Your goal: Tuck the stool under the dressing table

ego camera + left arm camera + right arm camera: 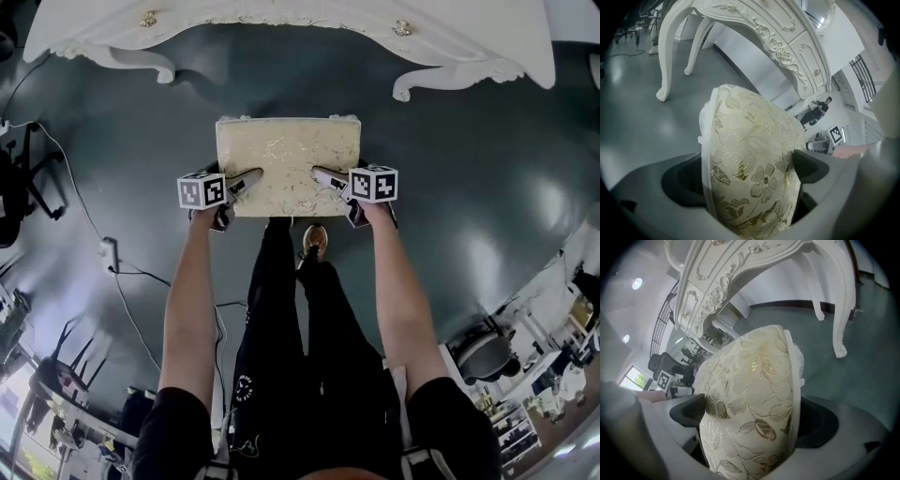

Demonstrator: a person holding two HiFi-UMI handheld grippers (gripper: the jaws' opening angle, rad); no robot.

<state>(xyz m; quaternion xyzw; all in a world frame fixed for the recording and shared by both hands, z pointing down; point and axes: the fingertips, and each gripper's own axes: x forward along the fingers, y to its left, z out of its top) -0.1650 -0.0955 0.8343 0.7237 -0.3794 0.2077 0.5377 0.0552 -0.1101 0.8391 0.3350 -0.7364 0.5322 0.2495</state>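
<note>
The stool (289,161) has a cream seat with gold floral brocade and stands on the grey floor just in front of the white carved dressing table (281,23). My left gripper (242,185) is shut on the stool's near left edge; the cushion (750,164) fills the space between its jaws. My right gripper (330,180) is shut on the near right edge, with the cushion (750,408) wedged between its jaws. The dressing table's curved legs (670,51) (843,301) rise beyond the stool in both gripper views. The stool's legs are hidden.
A power strip and cable (110,253) lie on the floor at left. Office chairs (23,178) stand at the far left. The person's legs and shoe (314,242) are right behind the stool. Another person (816,110) stands far off.
</note>
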